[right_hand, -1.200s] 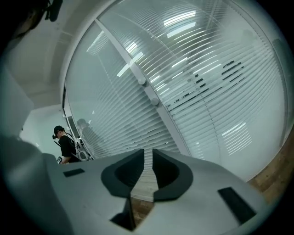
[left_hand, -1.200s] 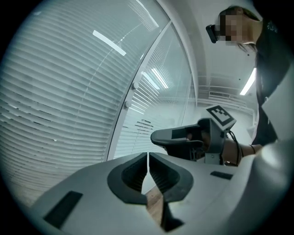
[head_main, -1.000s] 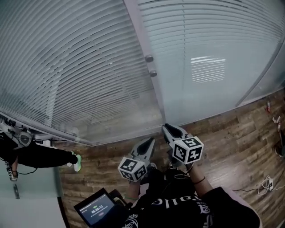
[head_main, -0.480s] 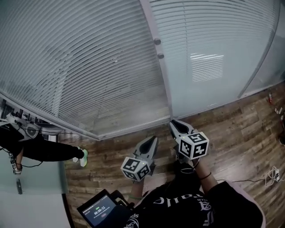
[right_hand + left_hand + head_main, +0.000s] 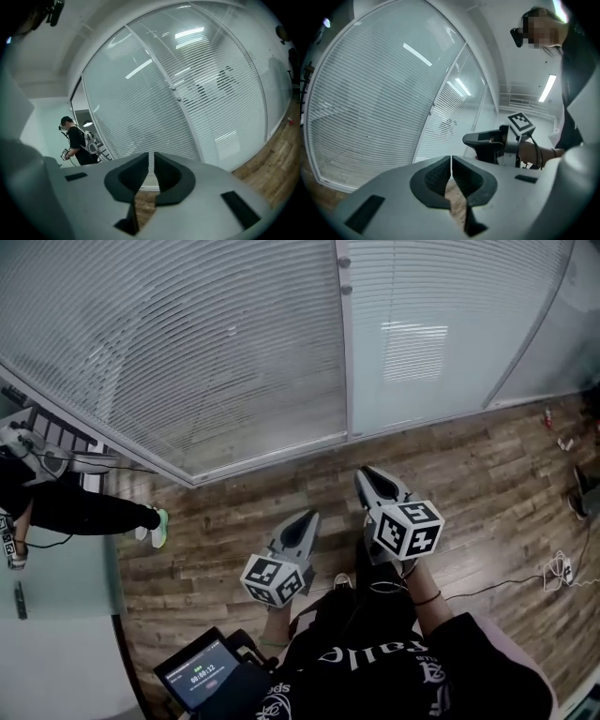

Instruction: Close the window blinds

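Note:
White slatted blinds (image 5: 187, 343) hang behind a glass wall, with a second panel (image 5: 422, 324) to the right of a white post (image 5: 341, 362). Two small knobs (image 5: 345, 276) sit on that post; the right gripper view shows them too (image 5: 176, 93). Both grippers are held low over the wooden floor, well back from the glass. My left gripper (image 5: 305, 519) is shut with nothing in it (image 5: 451, 159). My right gripper (image 5: 367, 474) points at the wall; its jaws are closing, with a narrow gap and nothing between them (image 5: 151, 157).
A person in black (image 5: 56, 507) stands at the left by the wall's end, also visible in the right gripper view (image 5: 75, 140). A tablet screen (image 5: 197, 673) hangs at my waist. Cables (image 5: 558, 568) and small items lie on the floor at the right.
The glass wall has slid up and away in the head view, and more floor shows between it and the grippers. Both grippers stay side by side in front of my body.

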The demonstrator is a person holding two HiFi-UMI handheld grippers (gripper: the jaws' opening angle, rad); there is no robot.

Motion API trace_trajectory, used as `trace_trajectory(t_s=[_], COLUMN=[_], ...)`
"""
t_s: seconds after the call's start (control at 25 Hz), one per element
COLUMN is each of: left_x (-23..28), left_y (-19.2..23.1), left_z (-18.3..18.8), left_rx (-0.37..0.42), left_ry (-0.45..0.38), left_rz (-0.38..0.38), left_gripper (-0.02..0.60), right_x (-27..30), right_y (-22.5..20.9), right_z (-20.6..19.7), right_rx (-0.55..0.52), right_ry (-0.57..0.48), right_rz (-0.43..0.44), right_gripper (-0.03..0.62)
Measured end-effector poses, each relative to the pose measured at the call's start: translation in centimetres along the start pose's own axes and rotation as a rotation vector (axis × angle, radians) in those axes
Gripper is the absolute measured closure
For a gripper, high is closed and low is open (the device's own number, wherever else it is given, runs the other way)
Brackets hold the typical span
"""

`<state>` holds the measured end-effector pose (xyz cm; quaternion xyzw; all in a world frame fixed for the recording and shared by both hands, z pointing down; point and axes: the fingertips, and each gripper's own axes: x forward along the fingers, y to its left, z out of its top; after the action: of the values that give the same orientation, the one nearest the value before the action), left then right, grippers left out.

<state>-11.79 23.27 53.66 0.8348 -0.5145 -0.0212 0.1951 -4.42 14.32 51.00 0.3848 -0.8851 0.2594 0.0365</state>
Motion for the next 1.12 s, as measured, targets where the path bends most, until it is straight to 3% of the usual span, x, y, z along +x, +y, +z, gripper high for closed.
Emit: trace_trajectory(t_s=[0.32,0.56,0.92,1.12], left_x=[-6.3,-7.7,-10.6,-12.4], left_y=[-7.2,-13.0,-26.0,-30.5], left_z=[-2.1,-2.9,-9.7,-12.8], left_rx=[0.004,0.024,-0.011,-0.009], left_ry=[-0.042,-0.079,-0.044,-0.02], left_rz=[-0.059,-0.064,-0.048,-0.035], left_gripper=[0.578,0.578,0.578,0.578], right_x=[-9.9,-17.1,-30.2,-34.7], right_y=[4.9,4.5,2.7,2.6], right_z=[-4.9,-6.9,-11.3,-13.5], right_rx=[-0.036,-0.039,-0.014,-0.021], right_ry=[0.016,0.016,0.054,0.07], right_rz=[-0.014,-0.012,0.012,0.041], right_gripper=[0.546,0.551,0.556,0.557])
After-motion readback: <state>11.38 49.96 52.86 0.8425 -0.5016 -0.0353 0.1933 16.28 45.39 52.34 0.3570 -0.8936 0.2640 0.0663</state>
